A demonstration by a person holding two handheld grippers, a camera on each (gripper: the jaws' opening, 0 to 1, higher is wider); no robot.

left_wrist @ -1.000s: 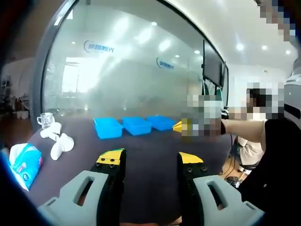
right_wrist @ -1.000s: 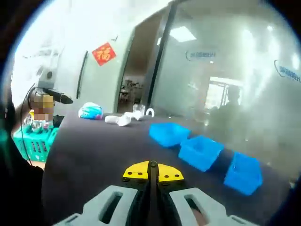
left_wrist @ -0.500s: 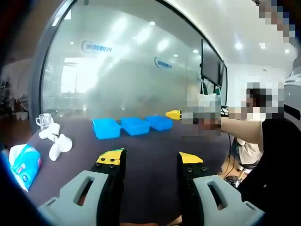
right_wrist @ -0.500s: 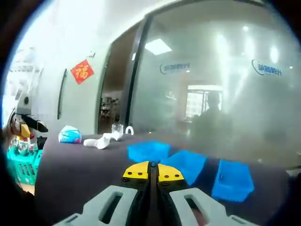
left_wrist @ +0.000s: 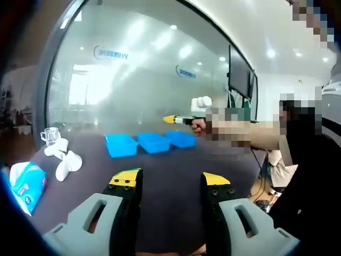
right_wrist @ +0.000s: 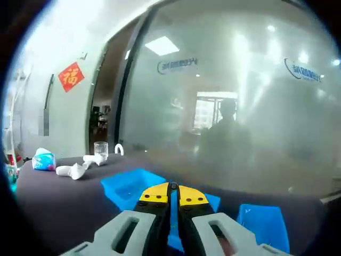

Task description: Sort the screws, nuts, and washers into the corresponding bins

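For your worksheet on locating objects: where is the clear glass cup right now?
In the left gripper view, the glass cup stands at the table's far left edge, just behind the crumpled white tissues.

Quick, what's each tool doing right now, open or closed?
Left tool: open, empty.
Right tool: closed; whether it holds anything cannot be told.

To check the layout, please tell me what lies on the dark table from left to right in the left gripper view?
Blue-and-white tissue pack → crumpled white papers → three blue plastic bins → yellow-tipped right gripper, above the rightmost bin.
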